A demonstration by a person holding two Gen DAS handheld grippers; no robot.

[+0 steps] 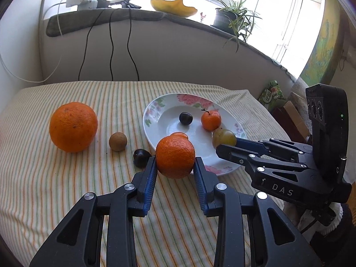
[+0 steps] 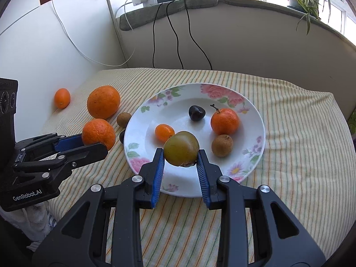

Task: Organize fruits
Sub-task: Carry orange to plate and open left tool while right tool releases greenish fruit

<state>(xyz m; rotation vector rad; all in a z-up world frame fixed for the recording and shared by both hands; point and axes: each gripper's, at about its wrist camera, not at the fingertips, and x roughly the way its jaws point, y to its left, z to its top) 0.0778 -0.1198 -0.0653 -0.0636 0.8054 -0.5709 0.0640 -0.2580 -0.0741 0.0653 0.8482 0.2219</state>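
My left gripper (image 1: 175,161) is shut on a medium orange (image 1: 175,157) just left of the floral plate's (image 1: 155,131) rim; it also shows in the right wrist view (image 2: 98,134). My right gripper (image 2: 180,155) is shut on a green-brown plum (image 2: 181,148) over the plate's (image 2: 255,129) near side. In the plate lie a dark cherry (image 2: 196,113), a mandarin with a stem (image 2: 224,121), a small kumquat (image 2: 164,132) and a brown longan (image 2: 222,145). On the cloth lie a big orange (image 1: 73,126), a longan (image 1: 118,141) and a dark cherry (image 1: 141,158).
Another kumquat (image 2: 62,98) lies on the cloth at the far left near the wall. Cables (image 1: 111,51) hang down the wall behind the striped table. A windowsill holds a potted plant (image 1: 231,20) and a yellow dish (image 1: 173,5).
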